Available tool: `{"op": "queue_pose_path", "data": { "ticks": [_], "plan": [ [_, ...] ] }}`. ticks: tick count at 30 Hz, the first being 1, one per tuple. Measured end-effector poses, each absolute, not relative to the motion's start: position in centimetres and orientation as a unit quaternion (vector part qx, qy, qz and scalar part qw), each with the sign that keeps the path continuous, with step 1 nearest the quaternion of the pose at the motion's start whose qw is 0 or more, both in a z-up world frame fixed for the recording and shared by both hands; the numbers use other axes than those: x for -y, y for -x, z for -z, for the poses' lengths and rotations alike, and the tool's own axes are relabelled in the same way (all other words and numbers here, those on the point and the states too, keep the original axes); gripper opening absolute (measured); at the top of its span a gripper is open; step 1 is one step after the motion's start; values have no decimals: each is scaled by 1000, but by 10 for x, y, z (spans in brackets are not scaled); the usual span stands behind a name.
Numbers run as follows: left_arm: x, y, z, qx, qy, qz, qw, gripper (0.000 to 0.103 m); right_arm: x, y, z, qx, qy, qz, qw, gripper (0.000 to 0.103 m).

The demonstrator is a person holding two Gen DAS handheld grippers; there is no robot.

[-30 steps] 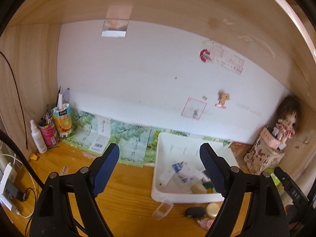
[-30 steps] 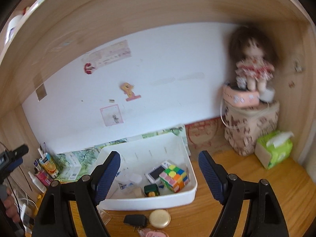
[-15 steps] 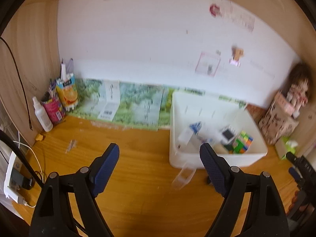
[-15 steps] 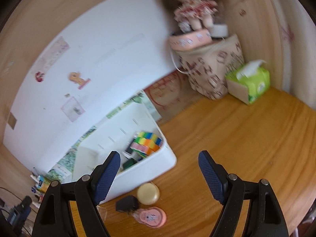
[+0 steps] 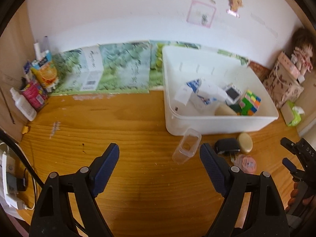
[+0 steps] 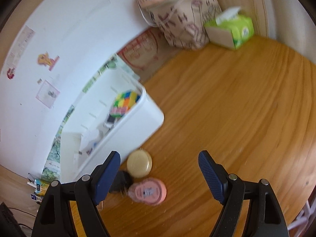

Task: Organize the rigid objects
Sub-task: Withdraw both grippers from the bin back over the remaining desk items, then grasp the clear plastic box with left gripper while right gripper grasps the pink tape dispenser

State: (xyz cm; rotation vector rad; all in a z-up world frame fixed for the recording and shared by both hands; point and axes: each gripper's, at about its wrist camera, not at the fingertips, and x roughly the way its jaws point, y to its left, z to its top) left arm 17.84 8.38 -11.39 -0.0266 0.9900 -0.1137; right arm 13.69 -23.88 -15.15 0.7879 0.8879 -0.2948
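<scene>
White bin [image 5: 223, 125] is sitting right of centre in the left wrist frame, on the wooden desk [image 5: 128, 122], back against the wall. Inside it I am seeing a colour cube [image 5: 249, 103], a small screen gadget [image 5: 233, 94] and crumpled white packets [image 5: 201, 94]. Just in front of the bin, on the desk: a clear plastic box [image 5: 186, 147] lying tilted, a black plug [image 5: 227, 146], a gold round tin [image 5: 244, 143] and a pink round case [image 5: 246, 163].

I am holding the left gripper [image 5: 159, 165] with jaws spread, nothing between them, above bare desk at lower centre. The clear box is lying just inside its right finger.

In the right wrist frame, blurred, the right gripper [image 6: 159, 173] is also spread and empty. The pink case [image 6: 148, 192] and gold tin [image 6: 139, 164] are showing between its fingers at lower centre, the bin [image 6: 138, 124] at centre left.

A tissue pack [image 6: 233, 30] is sitting upper right.
</scene>
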Motion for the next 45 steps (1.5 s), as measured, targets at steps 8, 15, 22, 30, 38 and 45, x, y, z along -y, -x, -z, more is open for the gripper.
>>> {"op": "queue_pose_path", "data": {
  "ticks": [8,15,22,30,38,45],
  "plan": [
    [-65,-193,139,-520,-12,87,849,86,211,-147,168,-470,-350,120,801,82],
    [-55,-199,155,-549,-32,99,830,86,199,-156,179,-494,-338,107,794,82],
    [-48,-205,166,-561,-40,96,822,86,188,-166,190,-524,-322,92,783,82],
    [-44,-217,178,-569,-47,95,816,86,169,-182,200,-561,-280,72,775,82],
    [-44,-230,185,-567,-39,94,817,86,156,-196,199,-583,-224,79,777,82],
    [-41,-235,188,-560,-32,98,822,85,140,-203,199,-601,-163,83,778,82]
  ]
}}
